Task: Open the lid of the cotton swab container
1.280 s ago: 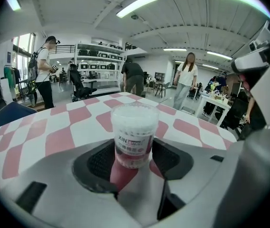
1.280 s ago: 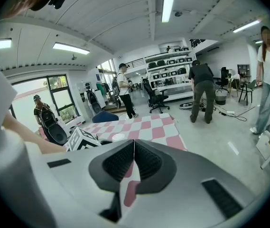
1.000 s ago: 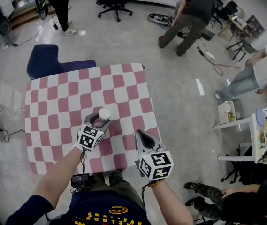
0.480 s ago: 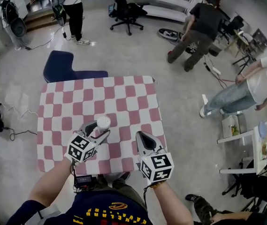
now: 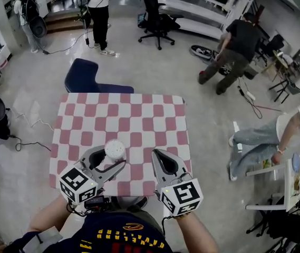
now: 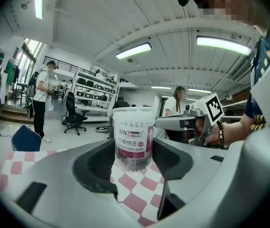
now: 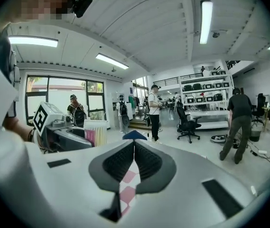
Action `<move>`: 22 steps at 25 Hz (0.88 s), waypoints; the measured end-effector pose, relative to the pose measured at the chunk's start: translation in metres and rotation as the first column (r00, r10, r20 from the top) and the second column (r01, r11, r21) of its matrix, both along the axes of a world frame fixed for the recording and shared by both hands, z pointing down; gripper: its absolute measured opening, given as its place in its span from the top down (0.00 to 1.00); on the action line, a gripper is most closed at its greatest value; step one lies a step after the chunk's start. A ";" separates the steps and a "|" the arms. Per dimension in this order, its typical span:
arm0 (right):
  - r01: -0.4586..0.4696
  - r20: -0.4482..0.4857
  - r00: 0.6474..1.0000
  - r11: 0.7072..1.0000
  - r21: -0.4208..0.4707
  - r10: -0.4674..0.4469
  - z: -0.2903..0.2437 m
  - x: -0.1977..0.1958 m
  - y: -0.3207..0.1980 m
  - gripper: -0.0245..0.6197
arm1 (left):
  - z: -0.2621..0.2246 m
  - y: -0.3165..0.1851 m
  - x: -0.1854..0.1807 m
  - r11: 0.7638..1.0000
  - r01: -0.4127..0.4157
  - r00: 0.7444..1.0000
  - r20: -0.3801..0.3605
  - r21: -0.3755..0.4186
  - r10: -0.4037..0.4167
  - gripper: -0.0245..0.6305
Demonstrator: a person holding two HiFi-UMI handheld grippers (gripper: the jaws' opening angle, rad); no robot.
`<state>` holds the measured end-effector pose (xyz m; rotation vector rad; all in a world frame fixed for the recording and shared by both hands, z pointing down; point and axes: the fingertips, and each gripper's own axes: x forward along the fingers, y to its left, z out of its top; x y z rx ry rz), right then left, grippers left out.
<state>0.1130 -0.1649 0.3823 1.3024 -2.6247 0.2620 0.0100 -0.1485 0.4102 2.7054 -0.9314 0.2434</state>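
Pink-and-white checked cloth covers the worktop. Over its near left part, the left tongs clamp the cotton swab container, which stands upright with its white lid on. In the left gripper view, the dark pads press against the container's clear lower sides. Just to the right and apart from it, the right tongs are closed on nothing, their tips meeting over the cloth.

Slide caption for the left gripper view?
Left gripper holds the lidded cotton swab container over the checkered tablecloth, right gripper alongside.
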 end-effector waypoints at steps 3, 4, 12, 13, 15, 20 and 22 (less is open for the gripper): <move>0.066 0.011 0.998 0.997 0.041 -0.066 -0.030 -0.016 0.011 0.95 | -0.022 0.016 -0.005 1.000 0.004 1.000 0.017 0.030 -0.004 0.59; 0.087 0.021 0.996 0.995 0.052 -0.088 -0.039 -0.020 0.016 0.95 | -0.027 0.022 -0.005 0.999 0.001 1.000 0.032 0.045 -0.002 0.59; 0.246 0.054 0.965 0.957 0.155 -0.257 -0.081 -0.040 0.059 0.94 | -0.031 0.044 0.011 0.990 -0.068 0.996 0.070 0.122 0.060 0.59; 0.272 0.050 0.958 0.953 0.135 -0.281 -0.080 -0.042 0.065 0.87 | -0.026 0.044 0.013 0.989 -0.079 0.995 0.072 0.124 0.071 0.59; 0.327 0.013 0.944 0.941 0.087 -0.330 -0.071 -0.049 0.072 0.76 | -0.018 0.045 0.018 0.987 -0.105 0.993 0.069 0.125 0.097 0.59; 0.396 -0.010 0.918 0.918 -0.008 -0.396 -0.047 -0.064 0.076 0.57 | -0.017 0.050 0.031 0.978 -0.171 0.984 0.067 0.124 0.163 0.59; 0.401 0.015 0.916 0.916 -0.024 -0.401 -0.042 -0.066 0.073 0.56 | -0.015 0.050 0.033 0.971 -0.193 0.979 0.089 0.144 0.182 0.59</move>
